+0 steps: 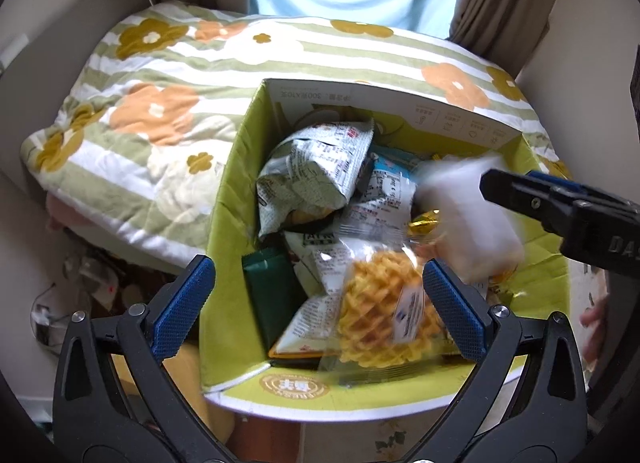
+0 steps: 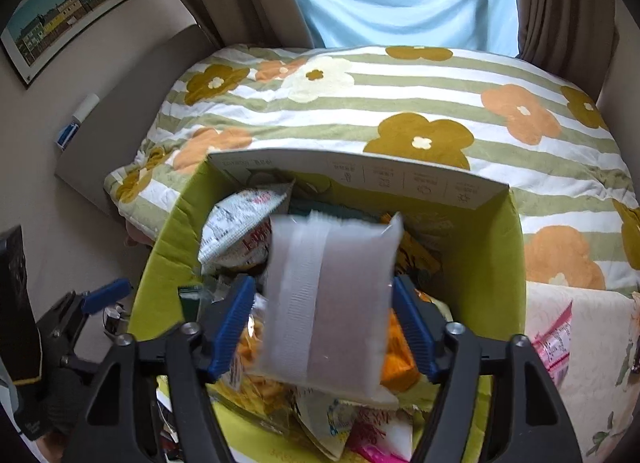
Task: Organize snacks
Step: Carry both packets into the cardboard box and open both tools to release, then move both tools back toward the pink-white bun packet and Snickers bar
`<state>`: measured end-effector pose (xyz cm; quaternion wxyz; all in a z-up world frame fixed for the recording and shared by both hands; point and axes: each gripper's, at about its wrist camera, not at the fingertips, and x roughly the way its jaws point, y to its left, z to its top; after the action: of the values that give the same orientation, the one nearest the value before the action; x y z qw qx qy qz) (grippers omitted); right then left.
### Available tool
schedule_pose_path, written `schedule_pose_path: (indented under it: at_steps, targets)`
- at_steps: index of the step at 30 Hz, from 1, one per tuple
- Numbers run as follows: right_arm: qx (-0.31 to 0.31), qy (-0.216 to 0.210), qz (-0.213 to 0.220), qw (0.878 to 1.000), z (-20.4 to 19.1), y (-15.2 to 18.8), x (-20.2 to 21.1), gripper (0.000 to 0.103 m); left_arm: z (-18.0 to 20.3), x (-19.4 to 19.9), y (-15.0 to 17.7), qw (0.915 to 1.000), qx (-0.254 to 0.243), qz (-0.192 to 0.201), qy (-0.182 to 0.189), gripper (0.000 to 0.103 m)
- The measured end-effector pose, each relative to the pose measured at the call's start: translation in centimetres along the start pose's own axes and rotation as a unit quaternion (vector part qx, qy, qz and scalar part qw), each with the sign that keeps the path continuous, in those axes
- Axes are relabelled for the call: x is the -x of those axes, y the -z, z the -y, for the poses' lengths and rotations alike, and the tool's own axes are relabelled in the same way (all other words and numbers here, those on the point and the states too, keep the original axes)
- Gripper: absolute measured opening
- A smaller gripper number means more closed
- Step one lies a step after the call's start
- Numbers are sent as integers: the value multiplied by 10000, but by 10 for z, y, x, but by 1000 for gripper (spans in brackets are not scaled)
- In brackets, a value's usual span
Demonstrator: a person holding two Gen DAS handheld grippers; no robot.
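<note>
The right gripper (image 2: 324,327) stands wide, pads clear of the white packet (image 2: 328,303) between them — blurred, its long axis running away from the camera, dropping into the green box (image 2: 484,275) directly below. The left gripper (image 1: 320,303), also wide and empty, hovers over the waffle pack (image 1: 380,323).

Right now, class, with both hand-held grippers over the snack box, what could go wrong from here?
1. The white packet looks blurred between the right hand-held gripper's blue pads, so it may land on the box edge or tumble out.
2. The box is heaped; the waffle pack on top could slide off.
</note>
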<state>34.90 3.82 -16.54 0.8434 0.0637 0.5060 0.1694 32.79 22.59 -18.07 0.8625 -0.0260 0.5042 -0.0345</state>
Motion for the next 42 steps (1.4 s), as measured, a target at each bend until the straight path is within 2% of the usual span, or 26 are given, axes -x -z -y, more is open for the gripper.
schedule_pose_path:
  at_steps: [1, 2, 9, 12, 17, 23, 26, 33, 42]
  targets:
    - [3, 24, 57, 10000, 0, 0, 1, 98, 1, 0, 2, 10000, -24, -11, -42, 103]
    - [10, 24, 97, 9999, 0, 0, 2, 99, 3, 0, 2, 10000, -47, -15, -71, 103]
    - [87, 209, 163, 9996, 5, 15, 6, 100, 12, 8, 9, 9998, -118, 3, -131, 103]
    - [25, 119, 182, 9998, 6, 15, 12, 100, 16, 18, 9, 9997, -159, 92, -142, 103]
    - [-23, 124, 340, 9993, 7, 19, 36, 100, 26, 38, 6, 9994, -225, 257, -56, 103]
    - [-149, 445, 609, 9970, 12, 28, 77, 100, 52, 63, 4, 9975, -512, 444, 203, 103]
    - [-263, 694, 794, 9941, 18, 34, 104, 100, 70, 72, 4, 9947, -702, 577, 484, 103]
    - [-540, 1296, 1103, 9839, 36, 58, 156, 100, 125, 87, 5, 9848, -1260, 826, 859, 103]
    - [-937, 1804, 1361, 9696, 87, 86, 199, 100, 202, 83, 13, 9753, -1687, 804, 1179, 103]
